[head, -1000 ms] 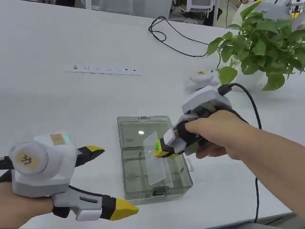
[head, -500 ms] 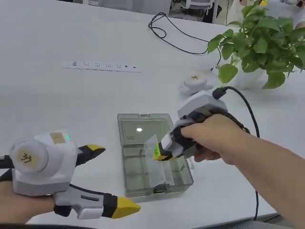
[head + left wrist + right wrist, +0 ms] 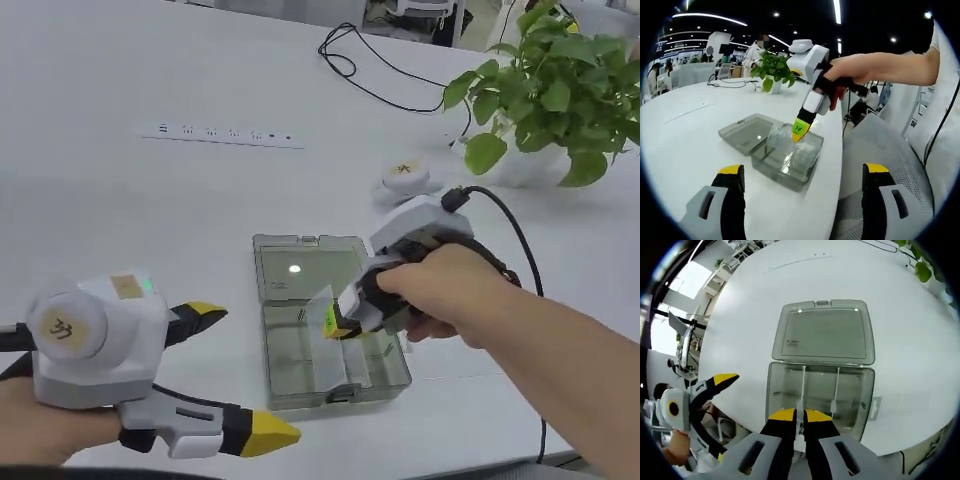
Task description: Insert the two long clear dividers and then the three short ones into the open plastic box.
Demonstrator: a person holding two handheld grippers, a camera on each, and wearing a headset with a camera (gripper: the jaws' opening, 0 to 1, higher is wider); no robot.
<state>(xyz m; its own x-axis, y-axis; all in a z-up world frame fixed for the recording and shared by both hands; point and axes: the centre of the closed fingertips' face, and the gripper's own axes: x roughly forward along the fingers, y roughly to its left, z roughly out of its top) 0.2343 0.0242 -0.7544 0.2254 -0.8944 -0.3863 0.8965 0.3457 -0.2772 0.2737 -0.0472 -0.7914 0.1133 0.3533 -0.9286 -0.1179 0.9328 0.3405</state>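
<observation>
The open plastic box point(image 3: 300, 375) lies near the table's front edge, its lid point(image 3: 300, 265) flat behind it. My right gripper point(image 3: 338, 326) is shut on a clear divider point(image 3: 322, 345) and holds it down into the box base. In the right gripper view the divider point(image 3: 802, 385) shows edge-on between the yellow fingertips point(image 3: 783, 415), running front to back in the base point(image 3: 780, 390). A second clear strip point(image 3: 836, 387) stands to its right. My left gripper point(image 3: 238, 372) hovers open to the left of the box, holding nothing. In the left gripper view the box point(image 3: 765, 162) lies ahead.
A white power strip point(image 3: 222, 135) lies far back, a black cable point(image 3: 380, 75) beyond it. A potted plant point(image 3: 560, 80) and a round white device point(image 3: 403, 175) stand at the back right. A small clear piece point(image 3: 875, 404) lies just right of the box. The table's front edge is close.
My right gripper has lowered the divider from a tilt above the box down into the base. The left gripper has hardly moved.
</observation>
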